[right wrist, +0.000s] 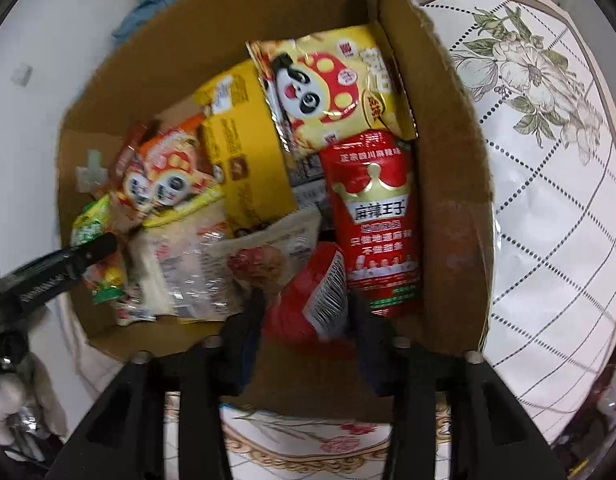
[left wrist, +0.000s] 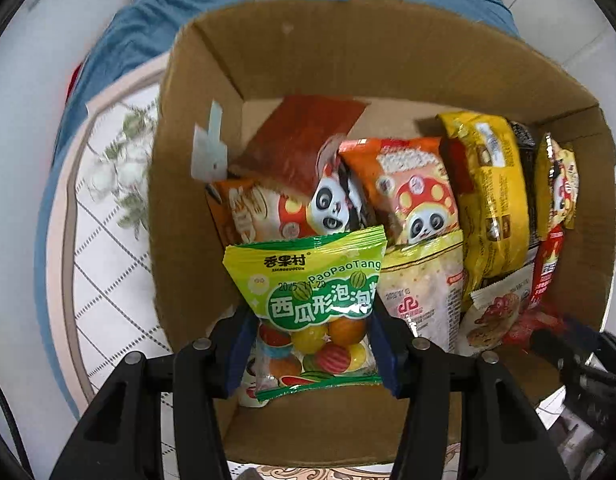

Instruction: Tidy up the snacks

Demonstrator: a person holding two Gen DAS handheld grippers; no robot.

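Left tongs [left wrist: 311, 344] were clamped on a green-and-yellow plastic bubble-gum bag [left wrist: 308, 304] over the brown cardboard box's [left wrist: 387, 48] left end. Right tongs [right wrist: 308, 320] stood apart around a red plastic snack pouch [right wrist: 308, 304] resting inside. The gum was best lowered into the near-left gap before letting go.

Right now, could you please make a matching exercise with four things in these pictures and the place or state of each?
Things:
1. green bubble gum bag
2. red packet with barcode
3. tall red crown packet
4. cardboard box

Places or states:
A. stands on the floral tablecloth and holds the snacks
B. clamped in the left gripper
C. leans on the box's wall, below the yellow panda bag
D. lies between the open fingers of the right gripper

Pairs: 1-B, 2-D, 3-C, 4-A
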